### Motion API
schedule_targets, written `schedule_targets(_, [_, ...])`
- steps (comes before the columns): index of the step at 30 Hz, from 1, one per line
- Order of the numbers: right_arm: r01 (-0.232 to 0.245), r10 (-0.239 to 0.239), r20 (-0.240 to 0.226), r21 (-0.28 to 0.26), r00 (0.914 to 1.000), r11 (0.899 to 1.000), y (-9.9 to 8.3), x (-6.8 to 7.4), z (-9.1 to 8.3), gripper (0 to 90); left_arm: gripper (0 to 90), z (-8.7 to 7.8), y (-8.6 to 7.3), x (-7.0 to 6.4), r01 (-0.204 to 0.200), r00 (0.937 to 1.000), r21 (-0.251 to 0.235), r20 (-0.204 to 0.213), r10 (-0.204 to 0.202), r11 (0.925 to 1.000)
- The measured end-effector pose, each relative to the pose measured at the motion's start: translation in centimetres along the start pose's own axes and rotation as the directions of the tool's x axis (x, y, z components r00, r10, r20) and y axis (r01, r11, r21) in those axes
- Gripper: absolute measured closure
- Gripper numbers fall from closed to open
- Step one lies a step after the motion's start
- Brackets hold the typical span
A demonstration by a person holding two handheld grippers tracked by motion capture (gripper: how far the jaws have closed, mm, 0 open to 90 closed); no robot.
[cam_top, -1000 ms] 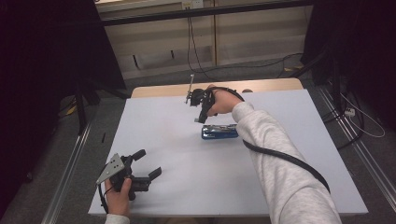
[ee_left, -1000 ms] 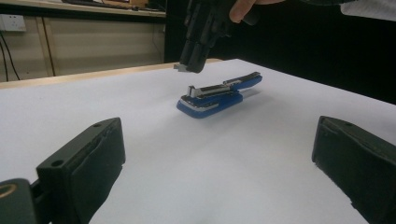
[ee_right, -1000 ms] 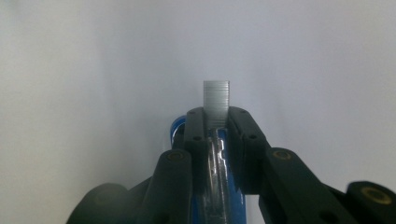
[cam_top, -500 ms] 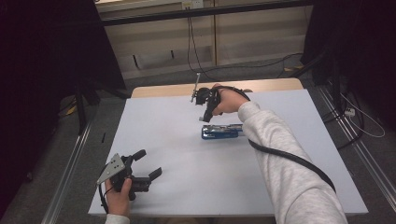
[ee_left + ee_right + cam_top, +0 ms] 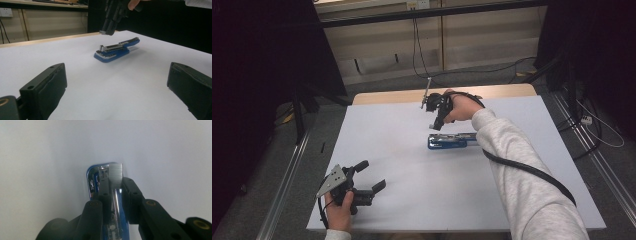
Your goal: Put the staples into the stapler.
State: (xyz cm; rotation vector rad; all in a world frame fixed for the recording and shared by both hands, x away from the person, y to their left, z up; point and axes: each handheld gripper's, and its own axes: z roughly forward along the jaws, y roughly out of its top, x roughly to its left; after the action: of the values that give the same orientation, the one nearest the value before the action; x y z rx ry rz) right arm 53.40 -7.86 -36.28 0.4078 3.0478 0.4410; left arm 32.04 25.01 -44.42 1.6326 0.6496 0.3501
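From the high view, a blue stapler (image 5: 451,141) lies flat near the middle of the white table (image 5: 382,145), its length running left to right. The right gripper (image 5: 434,120) hangs just above and behind the stapler's left end, tilted downward, the grey-sleeved arm reaching out over the table. The left gripper (image 5: 371,176) rests at the near left corner, well apart from the stapler, its jaws spread wide with nothing between them.

In the left gripper view, the two black jaws stand far apart at the bottom corners. Beyond them the stapler (image 5: 116,49) sits with its top arm lifted open, the silver staple channel exposed. The right gripper (image 5: 108,32) hovers over the channel's near end, not touching, with a small pale block at its tips.

In the right gripper view, the jaws are nearly closed and pinch a short strip of staples (image 5: 116,175), held directly over the stapler's (image 5: 96,178) open front end.

As a judgement, the work in hand is reloading the stapler. It is already open and the strip is gripped and lined up roughly with the channel — what is left is lowering the strip into the channel, letting go, and shutting the top arm.
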Motion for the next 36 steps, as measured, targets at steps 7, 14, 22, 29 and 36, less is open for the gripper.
schedule_targets(7, [0.001, -0.001, 0.001, -0.005, 1.0000, 1.000, -0.1, 0.0, 0.0, 78.1, 2.6, 0.0, 0.0, 0.0, 0.000, 1.0000, -0.002, 0.000, 0.000, 1.0000])
schedule_targets(14, [0.000, 0.000, -0.002, -0.007, 1.0000, 1.000, -0.5, -0.1, 0.1, 78.1, 2.7, 0.0, 0.0, 0.0, -0.001, 1.0000, -0.001, 0.000, 0.001, 1.0000])
schedule_targets(22, [-0.002, 0.002, -0.004, -0.001, 1.0000, 1.000, -0.8, 0.0, 0.7, 78.1, 2.7, 0.0, 0.0, -0.1, 0.003, 1.0000, 0.002, -0.004, -0.003, 1.0000])
schedule_targets(29, [0.003, -0.003, -0.015, 0.001, 0.9999, 1.000, -0.7, 0.2, 1.2, 78.1, 2.7, 0.0, 0.0, 0.0, 0.001, 1.0000, 0.004, -0.002, -0.001, 1.0000])
schedule_targets(36, [0.014, -0.014, -0.021, 0.004, 0.9997, 1.000, -0.7, 0.3, 1.8, 78.1, 2.7, 0.1, 0.0, 0.0, -0.002, 1.0000, 0.003, -0.002, 0.002, 1.0000])
